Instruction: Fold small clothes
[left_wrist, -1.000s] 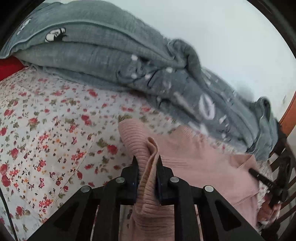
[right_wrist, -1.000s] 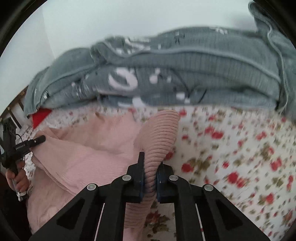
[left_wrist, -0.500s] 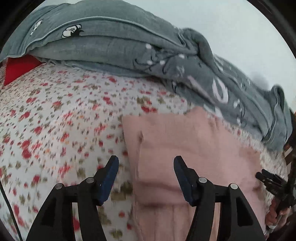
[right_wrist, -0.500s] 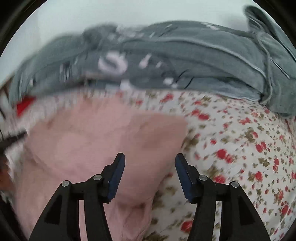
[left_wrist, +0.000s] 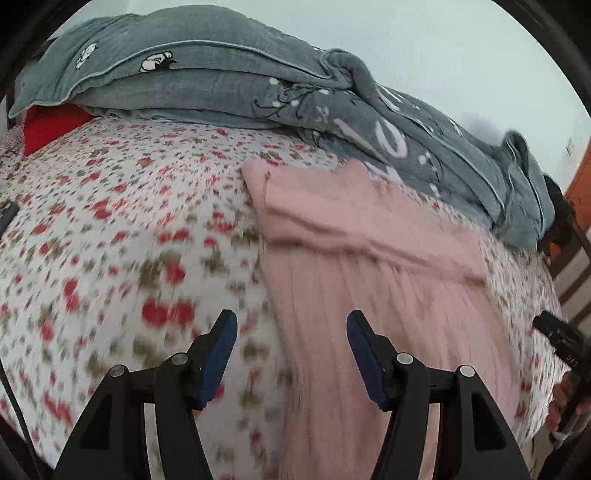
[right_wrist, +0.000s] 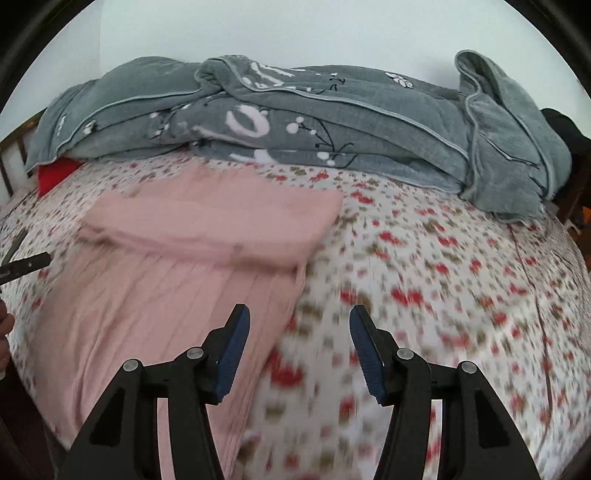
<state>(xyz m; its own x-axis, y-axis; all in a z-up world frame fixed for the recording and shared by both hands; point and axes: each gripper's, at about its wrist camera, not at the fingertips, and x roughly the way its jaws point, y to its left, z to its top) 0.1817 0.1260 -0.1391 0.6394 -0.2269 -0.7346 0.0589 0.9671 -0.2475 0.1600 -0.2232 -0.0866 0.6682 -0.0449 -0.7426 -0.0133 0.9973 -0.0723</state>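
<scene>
A pink ribbed knit garment (left_wrist: 369, 266) (right_wrist: 177, 266) lies flat on the flowered bedsheet, its far part folded back over itself into a band across the top. My left gripper (left_wrist: 291, 332) hovers open above the garment's left edge, nothing between its blue pads. My right gripper (right_wrist: 299, 328) also stands open, over the garment's right edge and the sheet beside it, holding nothing. In the left wrist view the right gripper's tip (left_wrist: 554, 332) shows at the far right with a hand below it. The left gripper's tip (right_wrist: 26, 264) appears at the left edge of the right wrist view.
A rumpled grey quilt (left_wrist: 258, 88) (right_wrist: 314, 118) is heaped along the far side of the bed (left_wrist: 110, 221) (right_wrist: 461, 258). A red cloth (left_wrist: 48, 125) (right_wrist: 55, 173) pokes out under its end. Wooden bed rails (left_wrist: 576, 258) stand at the bed's edge.
Both grippers let go of the pink garment's raised corners and opened. The corners dropped into a folded band, and both grippers pulled back toward me, away from the fold.
</scene>
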